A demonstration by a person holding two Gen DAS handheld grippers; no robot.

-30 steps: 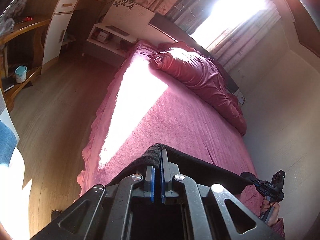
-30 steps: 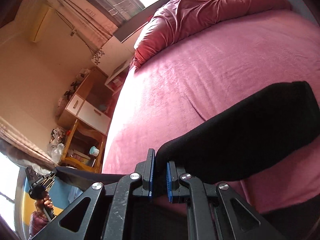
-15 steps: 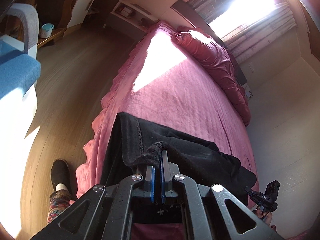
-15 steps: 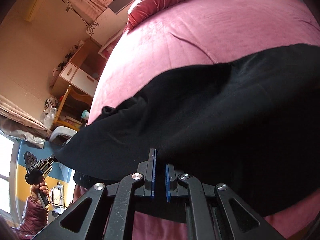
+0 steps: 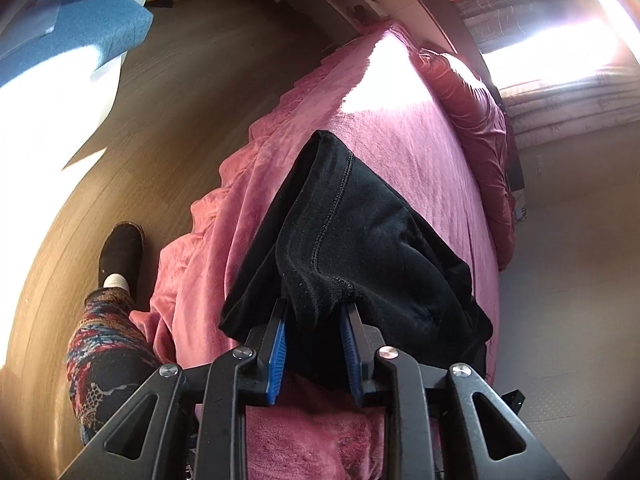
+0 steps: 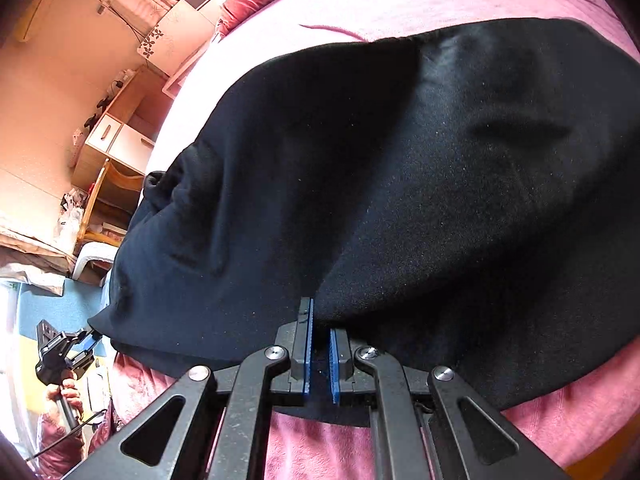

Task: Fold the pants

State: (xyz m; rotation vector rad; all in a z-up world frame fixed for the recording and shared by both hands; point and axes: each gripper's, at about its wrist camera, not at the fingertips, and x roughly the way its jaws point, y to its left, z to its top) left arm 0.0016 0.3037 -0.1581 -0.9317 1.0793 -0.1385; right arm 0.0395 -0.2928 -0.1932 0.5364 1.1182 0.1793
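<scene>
A: What was hard to make out?

B: In the left wrist view the left gripper (image 5: 314, 312) had its jaws opening, with a bunched hem of the black pants (image 5: 360, 232) still lying between the blue pads (image 5: 277, 354); whether the pads touched the cloth I could not tell. The near edge of the pants was cut off behind the fingers.

A: And where were the pants?

B: Spread across the near part of the pink bed (image 5: 420, 148), one edge close to the left side of the mattress. A person's patterned trouser leg (image 5: 102, 344) and dark slipper (image 5: 122, 252) stood on the wooden floor (image 5: 160, 112) to the left.

A: What did the other view add?

B: The right gripper (image 6: 319, 320) was pressed together on a fold of the pants (image 6: 420, 184), almost no gap between its pads. Far left, it alone showed a hand (image 6: 64, 394) holding the left gripper (image 6: 93, 338) at the cloth's corner, too small to read. The leg showed only in the left view.
</scene>
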